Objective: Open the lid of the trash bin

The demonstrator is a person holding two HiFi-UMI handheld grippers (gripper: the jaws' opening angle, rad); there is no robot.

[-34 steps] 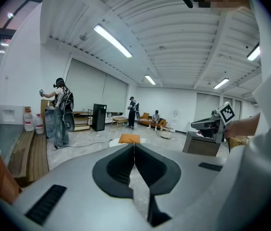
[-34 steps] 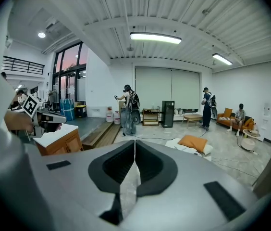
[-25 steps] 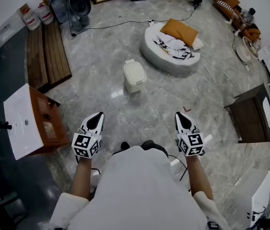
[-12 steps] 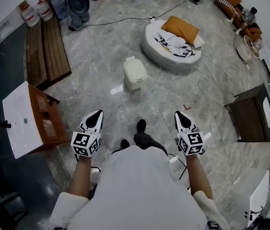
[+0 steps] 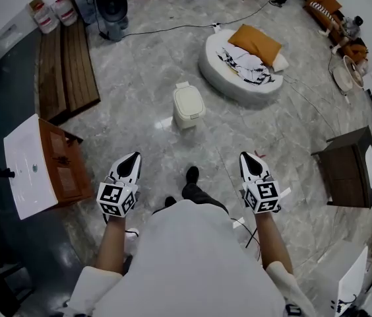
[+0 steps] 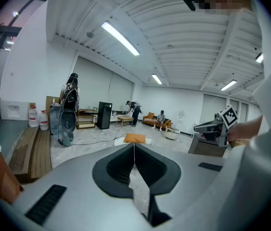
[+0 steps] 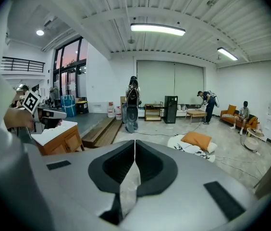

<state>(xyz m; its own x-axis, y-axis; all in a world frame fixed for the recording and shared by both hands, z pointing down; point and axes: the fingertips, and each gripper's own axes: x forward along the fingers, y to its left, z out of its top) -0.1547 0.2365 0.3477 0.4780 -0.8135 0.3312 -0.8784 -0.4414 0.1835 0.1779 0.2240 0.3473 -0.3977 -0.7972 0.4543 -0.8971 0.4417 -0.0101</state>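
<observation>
A small cream trash bin (image 5: 188,106) with its lid down stands on the marble floor, well ahead of me in the head view. My left gripper (image 5: 131,160) is held low at the left, shut with nothing in it. My right gripper (image 5: 248,158) is held level with it at the right, also shut and empty. Both are far short of the bin. In the left gripper view the jaws (image 6: 134,146) meet at the tips; in the right gripper view the jaws (image 7: 134,142) meet too. The bin is hidden in both gripper views.
A round white floor cushion (image 5: 241,71) with an orange pillow (image 5: 254,43) lies beyond the bin at the right. A wooden cabinet with a white top (image 5: 33,167) stands at my left, a dark cabinet (image 5: 346,166) at my right. Cables (image 5: 173,26) cross the floor at the back.
I have stepped forward: a shoe now shows ahead of my body, and the bin and cushion have shifted slightly in the view. Both grippers keep the same pose, shut.
</observation>
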